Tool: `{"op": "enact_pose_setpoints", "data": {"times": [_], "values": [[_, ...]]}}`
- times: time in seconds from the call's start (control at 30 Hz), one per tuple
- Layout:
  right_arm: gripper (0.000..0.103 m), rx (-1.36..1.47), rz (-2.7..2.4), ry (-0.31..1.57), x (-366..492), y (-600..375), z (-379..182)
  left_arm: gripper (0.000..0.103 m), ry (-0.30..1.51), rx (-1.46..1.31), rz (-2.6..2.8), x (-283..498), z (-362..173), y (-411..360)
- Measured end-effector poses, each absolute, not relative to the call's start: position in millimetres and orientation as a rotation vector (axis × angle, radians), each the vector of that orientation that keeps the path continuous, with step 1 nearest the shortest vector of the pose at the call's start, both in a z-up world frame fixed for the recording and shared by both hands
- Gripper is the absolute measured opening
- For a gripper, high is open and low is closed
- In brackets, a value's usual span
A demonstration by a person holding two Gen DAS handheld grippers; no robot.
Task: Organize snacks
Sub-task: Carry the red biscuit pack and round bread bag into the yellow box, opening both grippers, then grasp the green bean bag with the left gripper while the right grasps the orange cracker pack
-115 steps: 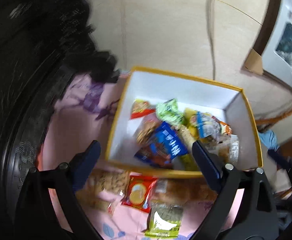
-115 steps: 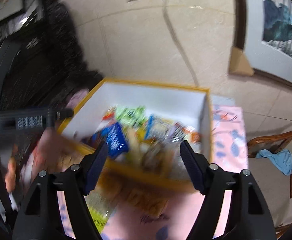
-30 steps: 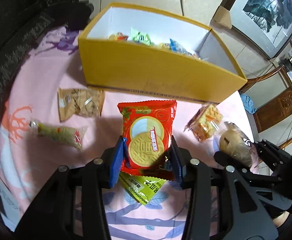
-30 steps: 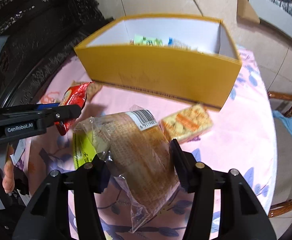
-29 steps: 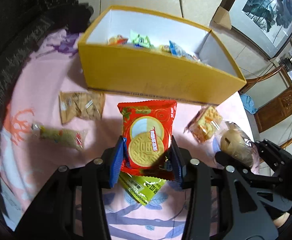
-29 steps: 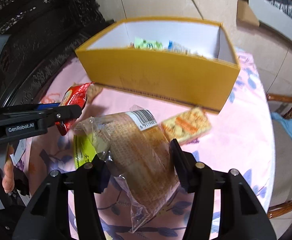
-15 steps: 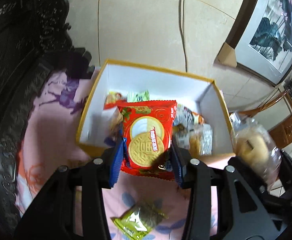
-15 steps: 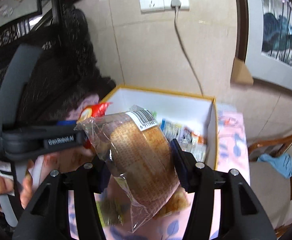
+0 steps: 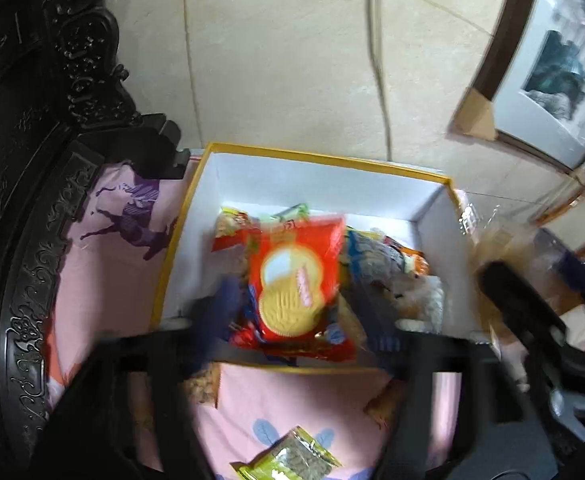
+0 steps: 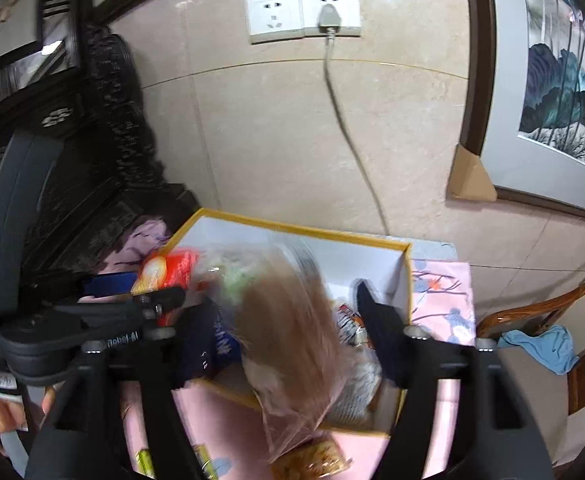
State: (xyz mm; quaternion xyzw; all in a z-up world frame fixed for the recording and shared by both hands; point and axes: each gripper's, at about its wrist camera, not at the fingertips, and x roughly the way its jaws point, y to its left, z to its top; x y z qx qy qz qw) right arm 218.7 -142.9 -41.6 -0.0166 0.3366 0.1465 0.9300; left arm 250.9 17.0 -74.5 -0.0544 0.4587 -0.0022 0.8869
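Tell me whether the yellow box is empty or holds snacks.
Holds snacks: the yellow box already has mixed packets on its floor, and the red biscuit pack is over it.

Box [image 9: 432,216] open-topped, crowded with snacks [image 9: 384,256]

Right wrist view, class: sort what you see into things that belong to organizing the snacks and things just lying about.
Belongs to the job:
- yellow box
- clear bread bag, blurred between the right gripper's just-opened jaws
- red biscuit pack by the left gripper
- loose snack packet on the cloth

Just lying about:
- wall sockets
- framed painting
- blue cloth on the chair
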Motion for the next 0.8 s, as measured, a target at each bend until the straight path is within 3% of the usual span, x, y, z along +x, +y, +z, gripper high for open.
{"op": "enact_pose_setpoints", "data": {"times": [0.57,0.8], "values": [[0.079,-0.015,0.288,0.733,199.8,-161.0,-50.5,0.09,0.935,-0.128,0.035,242.4,-72.6,27.8],[0.079,0.006,0.288,0.871,146.0,-176.0,-104.1,0.091,0.956,-0.148,0.036,182.8,-94.3,44.1]]}}
